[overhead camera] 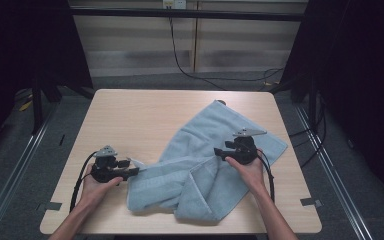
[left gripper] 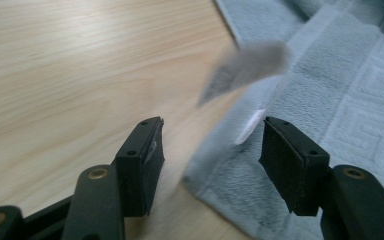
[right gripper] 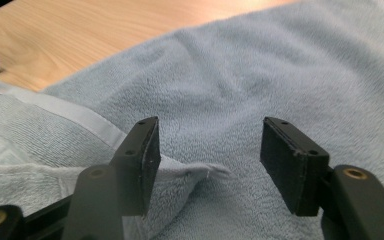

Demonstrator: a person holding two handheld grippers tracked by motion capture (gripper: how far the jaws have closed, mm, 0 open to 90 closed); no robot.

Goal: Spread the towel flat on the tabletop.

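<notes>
A light blue towel [overhead camera: 207, 165] lies crumpled across the right half of the pale wooden counter [overhead camera: 130, 120], stretched on a slant from the far right area down toward the near edge. Its far part lies mostly flat, while the near part is bunched and folded over itself into a thick roll with soft creases. The cloth is fluffy terry, with a smooth woven band along one end and a raised angular key pattern beside that band, clear in the left gripper view [left gripper: 360, 95]. A small white label [left gripper: 250, 127] sits at the hem there, and one corner of the towel [left gripper: 250, 62] shows above the counter as a grey blur. The left gripper [overhead camera: 130, 171] is held in the person's left hand [overhead camera: 97, 187] at the towel's near left corner; its fingers [left gripper: 142, 165] stand apart, with the towel's hem lying between them and not pinched. The right gripper [overhead camera: 220, 154], in the right hand [overhead camera: 250, 170], rests over the middle of the towel; its fingers [right gripper: 292, 165] are also apart, and a small raised fold of cloth [right gripper: 200, 175] lies between them, touching the left finger but loose.
</notes>
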